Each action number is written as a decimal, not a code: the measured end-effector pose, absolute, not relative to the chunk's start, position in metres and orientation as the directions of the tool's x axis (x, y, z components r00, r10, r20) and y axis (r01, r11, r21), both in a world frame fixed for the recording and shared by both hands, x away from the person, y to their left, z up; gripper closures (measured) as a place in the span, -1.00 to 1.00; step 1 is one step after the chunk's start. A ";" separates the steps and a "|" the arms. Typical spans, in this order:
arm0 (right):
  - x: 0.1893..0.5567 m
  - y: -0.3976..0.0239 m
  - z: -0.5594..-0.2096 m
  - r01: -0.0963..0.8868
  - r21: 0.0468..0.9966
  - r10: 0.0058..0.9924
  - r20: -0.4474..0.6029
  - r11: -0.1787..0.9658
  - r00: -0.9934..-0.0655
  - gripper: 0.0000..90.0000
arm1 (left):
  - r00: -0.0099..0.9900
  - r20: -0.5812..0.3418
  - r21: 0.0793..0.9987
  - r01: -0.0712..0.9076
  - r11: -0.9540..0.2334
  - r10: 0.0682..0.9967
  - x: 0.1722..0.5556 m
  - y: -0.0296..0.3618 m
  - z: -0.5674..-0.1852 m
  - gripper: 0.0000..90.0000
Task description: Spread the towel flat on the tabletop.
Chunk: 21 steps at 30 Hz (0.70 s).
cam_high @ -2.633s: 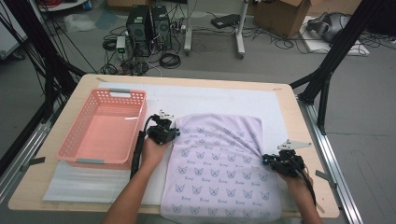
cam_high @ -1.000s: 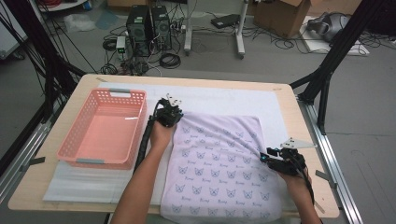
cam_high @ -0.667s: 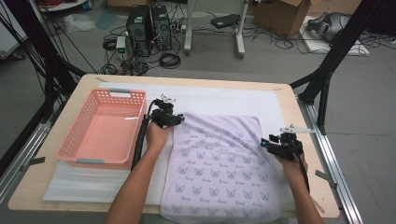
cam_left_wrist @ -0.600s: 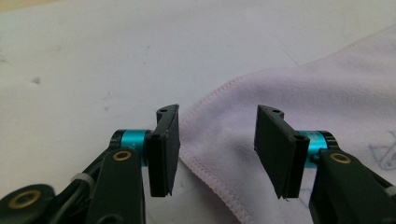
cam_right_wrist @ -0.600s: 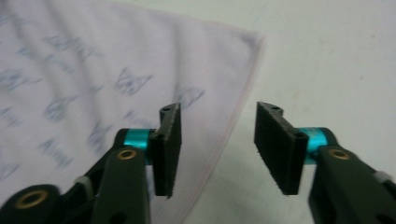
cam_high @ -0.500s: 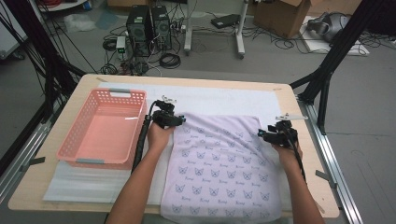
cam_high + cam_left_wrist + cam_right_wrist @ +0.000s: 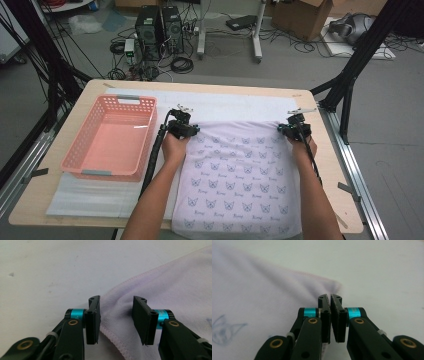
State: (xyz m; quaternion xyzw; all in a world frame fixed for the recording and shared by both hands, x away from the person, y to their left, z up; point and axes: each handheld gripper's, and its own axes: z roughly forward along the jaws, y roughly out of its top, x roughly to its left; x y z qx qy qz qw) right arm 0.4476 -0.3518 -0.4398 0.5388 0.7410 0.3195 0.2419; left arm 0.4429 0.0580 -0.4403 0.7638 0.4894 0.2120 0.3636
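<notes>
Even, soft light from overhead fills the high view; shadows are faint and the picture is slightly soft. In the right gripper view the towel [image 7: 262, 295] is blurred; the left gripper view is sharper, the white table [image 7: 50, 265] bright without glare.

The pale lilac terry-cloth towel with printed cat heads [image 7: 239, 175] looks soft, matt and finely napped, its hem stitched in a ribbed seam beside the left tool [image 7: 116, 322]. Both tools have matt black plastic jaws with glossy teal metal collars and brass-coloured rivets; the right tool [image 7: 330, 317] shows ridged pads. The desk [image 7: 95, 85] is light wood, overlaid with a matt white sheet [image 7: 235, 102]. The salmon-pink rectangular basket [image 7: 111, 137] left of the left tool is perforated, slightly glossy plastic.
</notes>
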 end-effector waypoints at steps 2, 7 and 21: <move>0.449 -0.356 -0.444 0.654 0.733 0.961 0.000 0.190 -0.278 0.89 | 0.430 -0.041 0.766 0.593 -0.248 0.902 0.443 0.058 -0.440 0.19; 0.445 -0.360 -0.437 0.634 0.764 0.957 0.083 0.118 -0.279 0.39 | 0.418 -0.040 0.751 0.611 -0.248 0.908 0.445 0.057 -0.445 0.10; 0.427 -0.363 -0.441 0.658 0.736 0.926 0.117 0.162 -0.359 0.32 | 0.358 -0.083 0.803 0.576 -0.150 0.930 0.466 0.075 -0.442 0.28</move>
